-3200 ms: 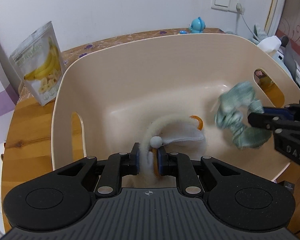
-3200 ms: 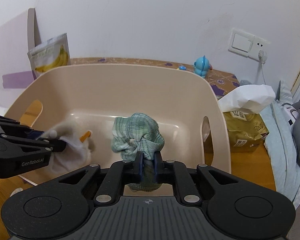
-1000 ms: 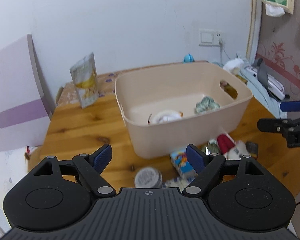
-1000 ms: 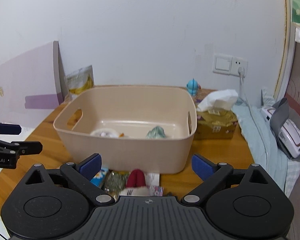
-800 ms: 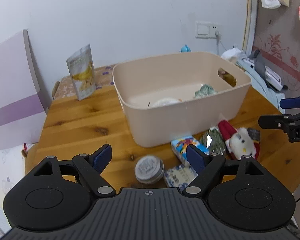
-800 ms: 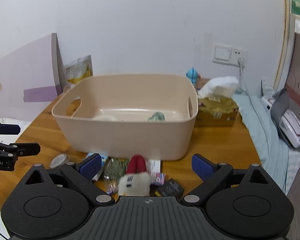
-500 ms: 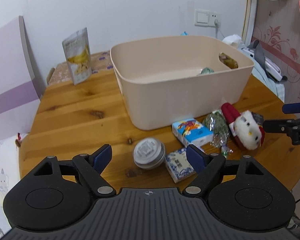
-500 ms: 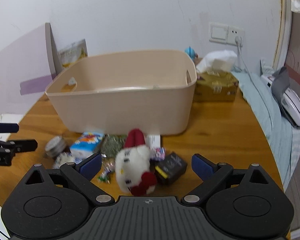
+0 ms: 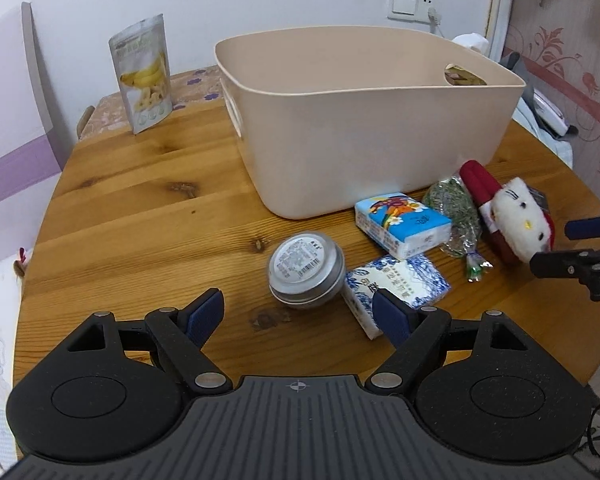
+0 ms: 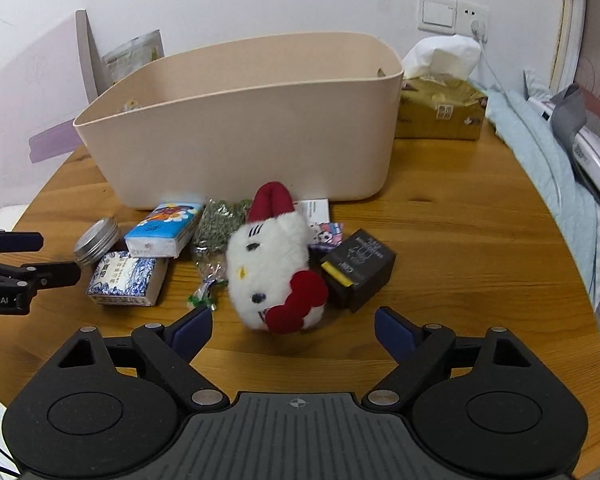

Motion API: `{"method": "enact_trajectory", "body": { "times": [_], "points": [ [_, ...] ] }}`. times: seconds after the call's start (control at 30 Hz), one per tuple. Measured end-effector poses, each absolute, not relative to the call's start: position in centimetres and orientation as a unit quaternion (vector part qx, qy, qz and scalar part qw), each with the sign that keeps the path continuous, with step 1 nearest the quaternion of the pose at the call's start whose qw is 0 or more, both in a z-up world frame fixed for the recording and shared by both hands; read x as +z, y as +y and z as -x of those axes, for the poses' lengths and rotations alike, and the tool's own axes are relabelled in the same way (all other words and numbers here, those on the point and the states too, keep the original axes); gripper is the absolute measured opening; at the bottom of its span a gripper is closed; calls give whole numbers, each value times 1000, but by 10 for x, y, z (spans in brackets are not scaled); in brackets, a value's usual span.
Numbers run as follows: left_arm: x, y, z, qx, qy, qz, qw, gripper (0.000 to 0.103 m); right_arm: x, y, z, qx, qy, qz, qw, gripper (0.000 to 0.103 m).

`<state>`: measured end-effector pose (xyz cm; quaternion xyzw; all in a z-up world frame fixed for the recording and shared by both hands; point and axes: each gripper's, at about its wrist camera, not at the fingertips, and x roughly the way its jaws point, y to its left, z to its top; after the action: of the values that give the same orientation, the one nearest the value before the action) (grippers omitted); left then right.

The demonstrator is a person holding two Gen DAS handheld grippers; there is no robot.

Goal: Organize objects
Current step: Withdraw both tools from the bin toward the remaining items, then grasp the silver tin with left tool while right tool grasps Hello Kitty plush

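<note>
On the round wooden table (image 10: 460, 240) sits the biggest thing I see, a beige plastic bin (image 10: 240, 132) with cut-out handles; from both wrist views I cannot see what lies inside it. Behind its right end is a gold tissue box (image 10: 440, 116) with white tissue puffed from the top, and behind its left end a banana-chip pouch (image 9: 144, 76) stands upright.

Just in front of the bin lies the loose clutter. Largest is a white plush cat (image 10: 274, 268) with a red bow and a red cap, lying on its side with the face turned up. Left of it, touching, is a clear bag of green dried leaves (image 10: 216, 228). Further left comes a blue tissue pack (image 9: 402, 220) with a cartoon print, and nearer me a blue-and-white patterned pack (image 9: 396, 284) lying flat. A round silver tin (image 9: 306, 266) with a barcode label sits beside that pack. Right of the plush is a small black box (image 10: 358, 266) with a yellow edge, and behind it small printed cards (image 10: 324, 224).

My left gripper (image 9: 300, 312) hangs spread wide over the tin, gripping nothing. My right gripper (image 10: 294, 330) has just been narrowing slightly, yet its jaws stand wide apart and empty, the plush just beyond them.
</note>
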<state>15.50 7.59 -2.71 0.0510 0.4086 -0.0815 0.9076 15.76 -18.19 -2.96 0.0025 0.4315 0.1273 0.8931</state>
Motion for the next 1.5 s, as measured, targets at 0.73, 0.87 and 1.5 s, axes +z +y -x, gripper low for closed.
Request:
{"method": "enact_trajectory", "body": {
  "times": [0.73,0.87,1.5],
  "points": [
    [-43,75,-196,-70,422,8,904,76,-50,-163,-185,126,451,-16,883,72],
    [-44,77,-199,-70,427,24,901,73,-51,-162,-188,125,451,-15,884,71],
    [-49,83,-189,-56,437,41,897,55,-48,-162,-178,157,444,-25,882,40]
  ]
}}
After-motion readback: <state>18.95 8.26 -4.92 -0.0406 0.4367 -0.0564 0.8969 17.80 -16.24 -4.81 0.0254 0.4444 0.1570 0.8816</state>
